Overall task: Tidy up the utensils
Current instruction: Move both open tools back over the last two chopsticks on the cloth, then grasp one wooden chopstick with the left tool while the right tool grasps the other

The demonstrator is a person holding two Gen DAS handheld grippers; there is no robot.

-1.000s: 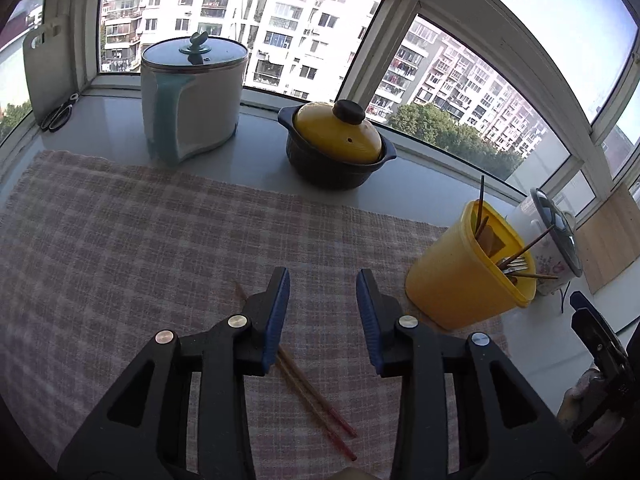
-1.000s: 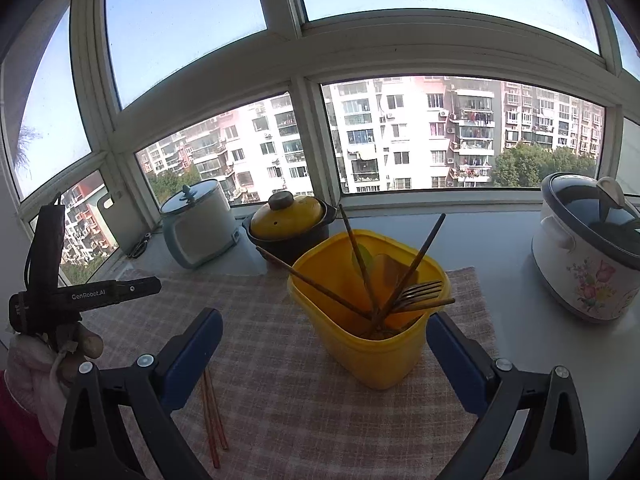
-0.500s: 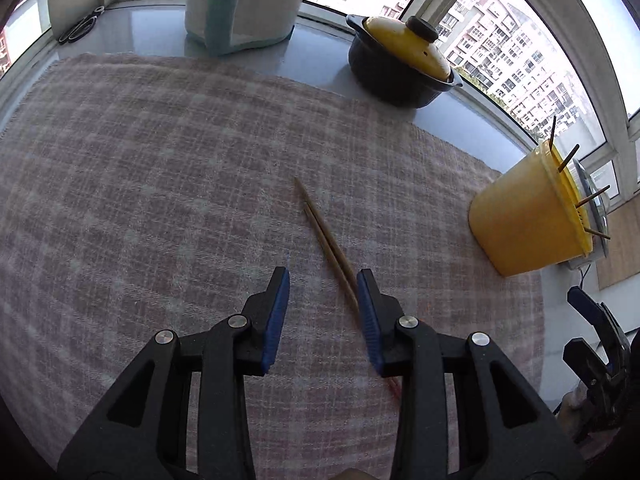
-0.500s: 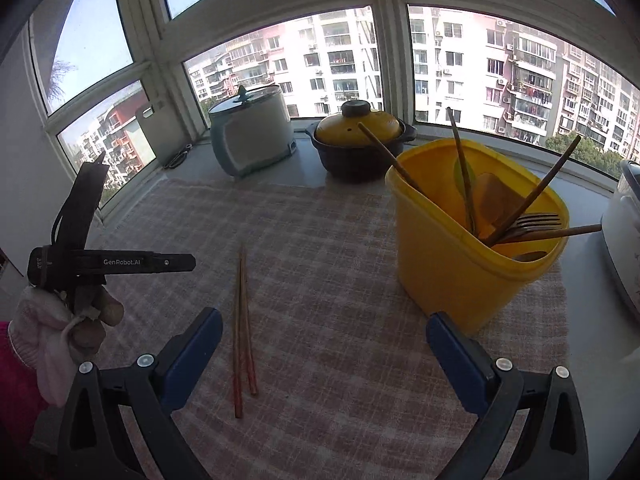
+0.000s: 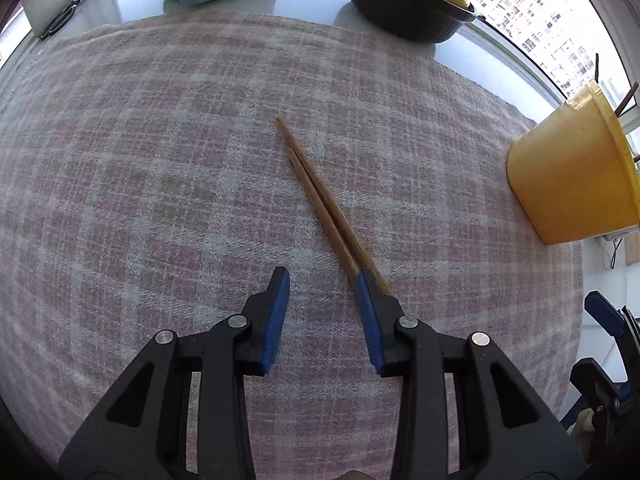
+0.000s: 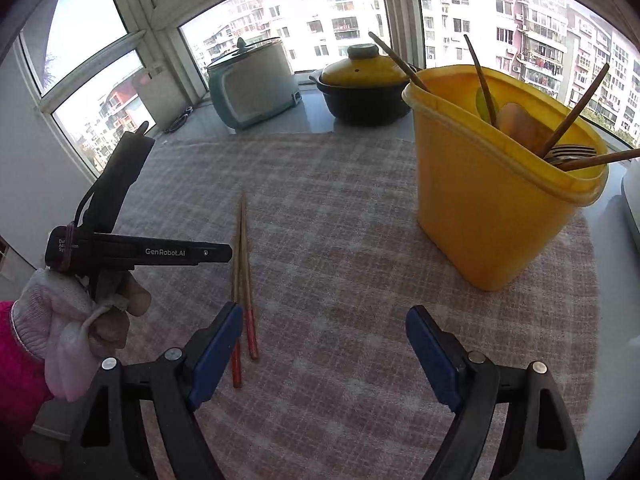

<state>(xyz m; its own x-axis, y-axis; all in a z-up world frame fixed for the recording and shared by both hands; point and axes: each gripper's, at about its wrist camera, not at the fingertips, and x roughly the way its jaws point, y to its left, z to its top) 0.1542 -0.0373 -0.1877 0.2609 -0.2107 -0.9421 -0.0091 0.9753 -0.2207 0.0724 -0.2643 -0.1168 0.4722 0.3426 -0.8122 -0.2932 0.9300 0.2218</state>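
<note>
Two wooden chopsticks (image 5: 320,196) with red ends lie side by side on the checked cloth (image 5: 160,160). My left gripper (image 5: 321,276) points steeply down at them and is open. Nothing is between its pads, and the chopsticks' near part runs under its right finger. In the right wrist view the chopsticks (image 6: 242,248) lie just beyond my right gripper's left finger. My right gripper (image 6: 324,314) is open with its jaws closing, and only bare cloth shows between them. The yellow tub (image 6: 488,208) to the right holds several utensils, among them a fork and a wooden spatula.
A gloved hand (image 6: 80,316) holds the left gripper at the left of the right wrist view. By the window stand a pale blue cooker (image 6: 252,84) and a dark pot with a yellow lid (image 6: 364,88). A white appliance (image 6: 632,200) is beside the tub. Scissors (image 5: 60,20) lie at the far left.
Both grippers have come down and tipped toward the cloth. The chopsticks now reach the left gripper's right finger. The right gripper's jaws have narrowed.
</note>
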